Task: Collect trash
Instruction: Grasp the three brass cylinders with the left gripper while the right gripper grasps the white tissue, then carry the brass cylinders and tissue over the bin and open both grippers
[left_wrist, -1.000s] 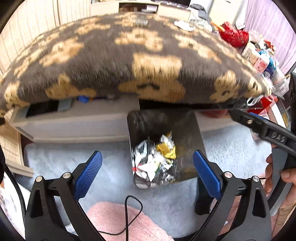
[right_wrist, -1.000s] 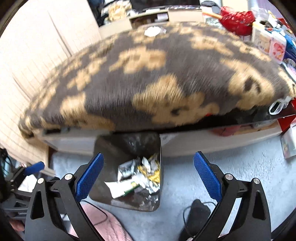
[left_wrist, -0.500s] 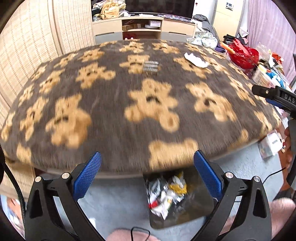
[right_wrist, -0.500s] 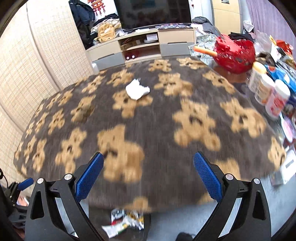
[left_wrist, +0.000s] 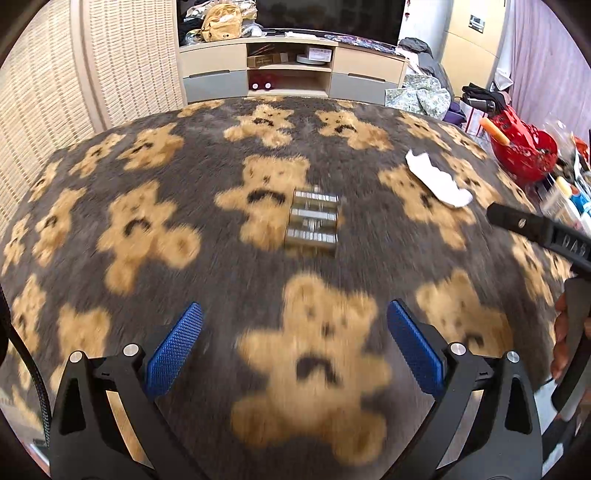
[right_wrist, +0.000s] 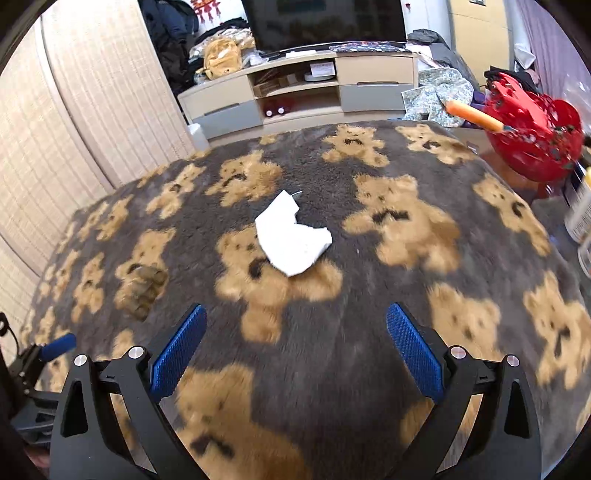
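Bear-print blanket (right_wrist: 369, 332) under crumpled white tissue (right_wrist: 291, 236); left claw (left_wrist: 294, 347), right claw (right_wrist: 295, 347) wide apart, empty.

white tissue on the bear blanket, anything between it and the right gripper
Nothing visible does. The crumpled white tissue lies alone on the bear-print blanket, straight ahead of the right gripper, whose jaws are open and empty. Only bare blanket lies between them; the red basket sits far off to the right.
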